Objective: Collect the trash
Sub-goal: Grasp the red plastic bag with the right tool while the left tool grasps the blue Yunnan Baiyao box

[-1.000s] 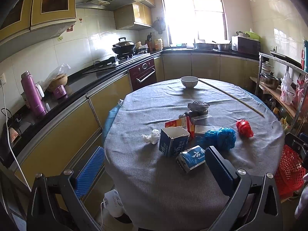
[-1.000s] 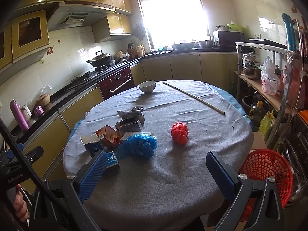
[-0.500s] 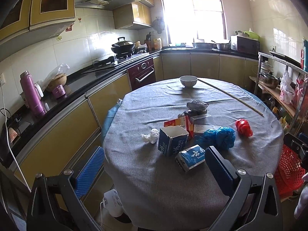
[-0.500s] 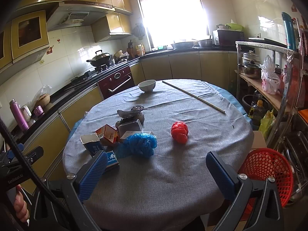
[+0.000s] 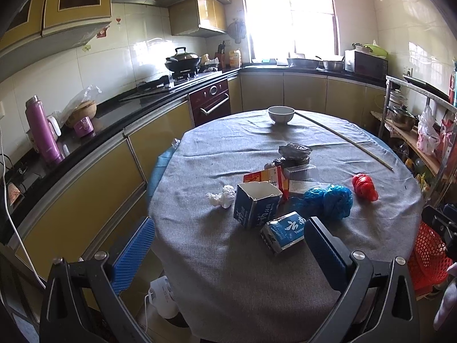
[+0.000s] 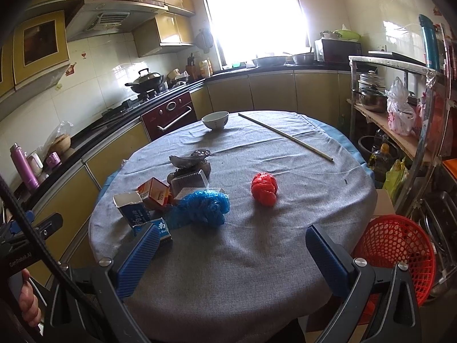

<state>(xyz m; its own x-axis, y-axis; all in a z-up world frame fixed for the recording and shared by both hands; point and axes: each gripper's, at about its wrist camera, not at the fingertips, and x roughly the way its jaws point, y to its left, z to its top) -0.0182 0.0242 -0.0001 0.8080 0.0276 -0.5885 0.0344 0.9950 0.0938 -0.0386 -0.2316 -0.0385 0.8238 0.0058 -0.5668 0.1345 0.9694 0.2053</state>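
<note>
Grey-clothed table (image 6: 257, 257), red basket (image 5: 425, 260) half hidden behind right claw (image 5: 440, 223)

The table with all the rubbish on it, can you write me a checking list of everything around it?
Surface: round table under a grey cloth, wrinkled.
Job's things: blue bag, red bag, white tissue, open blue carton, blue carton on its side, orange box, dark wrappers; red basket beside the table.
Clutter: white bowl, long stick.
Claws: left claw open, empty, near the cartons; right claw open, empty, over bare cloth.
Cables: white cord at the counter; black cable by the hand.
Surroundings: kitchen counter, wok on the stove, purple flask, metal shelf.
</note>
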